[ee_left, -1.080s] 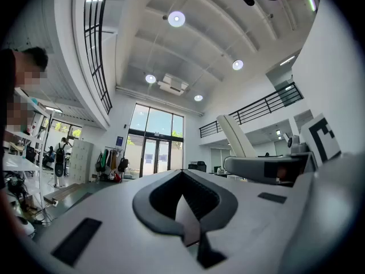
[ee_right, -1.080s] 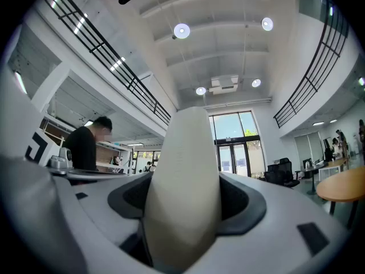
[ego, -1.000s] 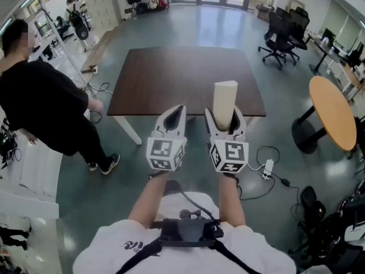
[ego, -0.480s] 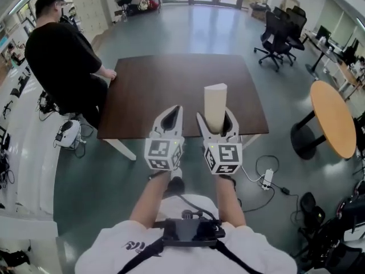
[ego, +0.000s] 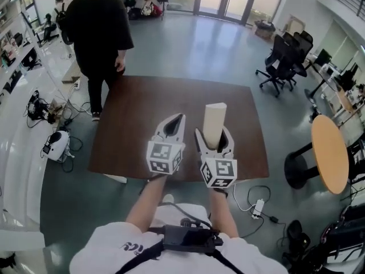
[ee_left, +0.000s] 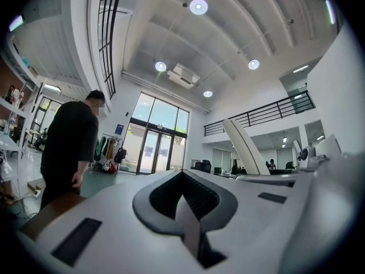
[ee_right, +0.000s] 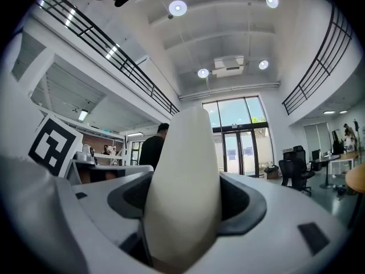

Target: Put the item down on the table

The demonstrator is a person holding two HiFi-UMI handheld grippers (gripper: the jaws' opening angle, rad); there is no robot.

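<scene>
One broad brown counter (ego: 142,119) takes the middle of the head view, with a bystander (ego: 101,21) in black standing at its far left corner. Over the counter's near edge, both tools are held side by side. The left tool (ego: 174,123) has its jaws pressed together with nothing between them, and it appears to play no part in the carry. The right tool (ego: 214,137), just beside it, is pinching the item (ego: 215,116), a cream, blunt-ended column. It stands nearly upright in the jaws and rises well clear of them. The item appears to be held in the air above the counter's near half, not touching the top; how high cannot be told. By that reading the carry to the counter is about finished. The lowering, the setting of the base on the wood and the release are all left to do.
</scene>
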